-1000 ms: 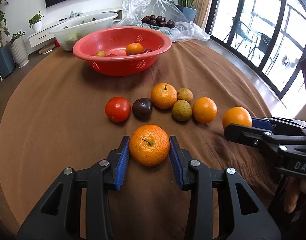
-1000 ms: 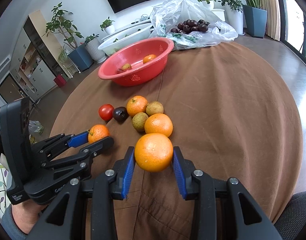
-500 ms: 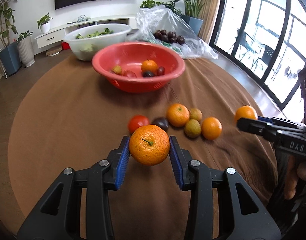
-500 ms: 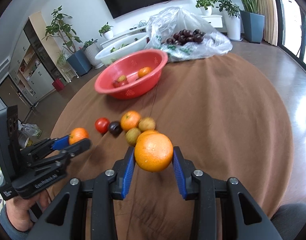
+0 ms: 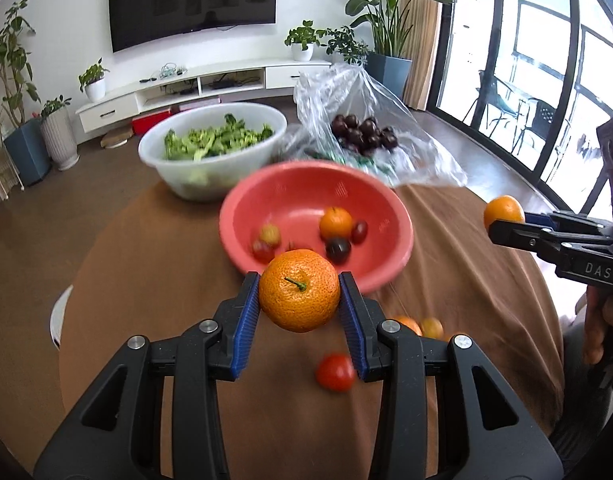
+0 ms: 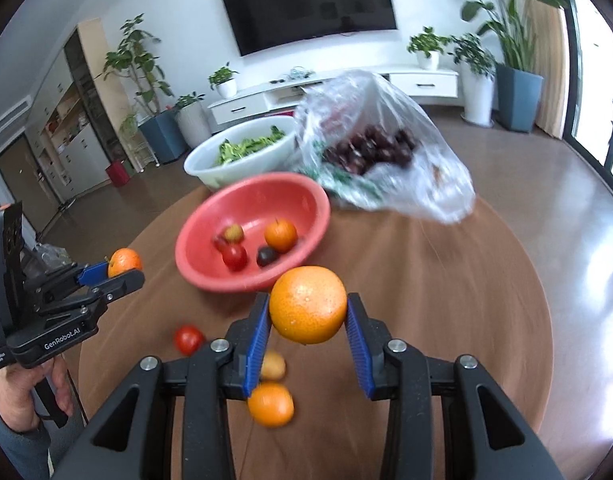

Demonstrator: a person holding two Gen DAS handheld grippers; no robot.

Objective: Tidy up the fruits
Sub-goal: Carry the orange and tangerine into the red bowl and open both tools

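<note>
My left gripper (image 5: 299, 307) is shut on a mandarin (image 5: 299, 290) with a green stem, held in the air just short of the red basin (image 5: 390, 224). My right gripper (image 6: 308, 322) is shut on a smooth orange (image 6: 308, 304), also lifted, near the red basin (image 6: 210, 224). Each gripper shows in the other's view: the right gripper (image 5: 506, 220) with its orange at the right, the left gripper (image 6: 114, 270) with its mandarin at the left. The basin holds an orange, a dark plum and small red fruits. A tomato (image 5: 335, 372), an orange (image 6: 271, 405) and a yellowish fruit (image 6: 273, 365) lie on the brown tablecloth below.
Behind the basin stand a white bowl of greens (image 5: 178, 160) and a clear plastic bag of dark plums (image 5: 406, 120). The round table's edge (image 6: 546, 312) drops to the floor on the right. A person's hand (image 6: 18, 392) holds the left gripper.
Both grippers rose off the table with their fruits and moved toward the red basin, which now looks much nearer. The loose fruits slid down to the bottom of both views.
</note>
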